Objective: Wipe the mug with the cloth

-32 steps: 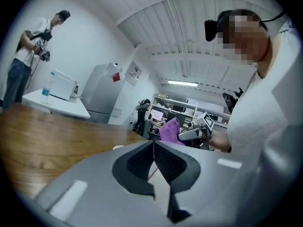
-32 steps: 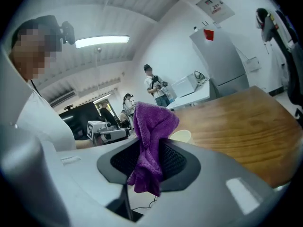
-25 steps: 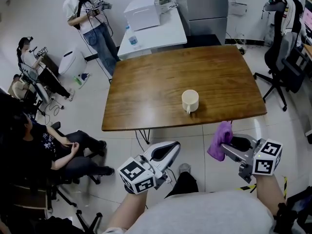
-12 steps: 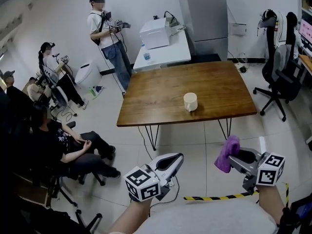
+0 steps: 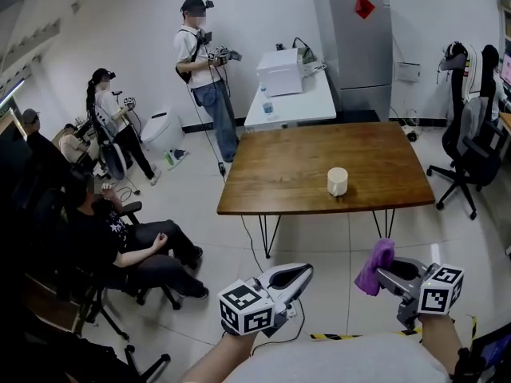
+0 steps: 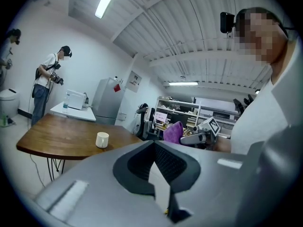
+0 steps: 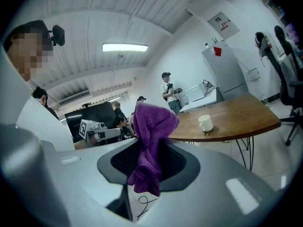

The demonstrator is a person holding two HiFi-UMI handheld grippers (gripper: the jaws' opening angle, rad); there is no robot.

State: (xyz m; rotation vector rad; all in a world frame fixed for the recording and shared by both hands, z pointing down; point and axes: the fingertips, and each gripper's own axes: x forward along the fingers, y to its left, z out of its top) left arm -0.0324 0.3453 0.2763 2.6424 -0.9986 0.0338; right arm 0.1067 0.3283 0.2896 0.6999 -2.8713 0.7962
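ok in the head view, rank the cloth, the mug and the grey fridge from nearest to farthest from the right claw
1. purple cloth, clamped in the right claw itself.
2. white mug, ahead, on the near right part of the wooden table.
3. grey fridge, at the back of the room, beyond the table.

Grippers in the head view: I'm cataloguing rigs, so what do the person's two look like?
Both alike: the left gripper and right gripper have pale grey tapering shells with black ribbed pads inside. Each carries a white cube printed with black square markers at its rear. The person wears a light grey top.
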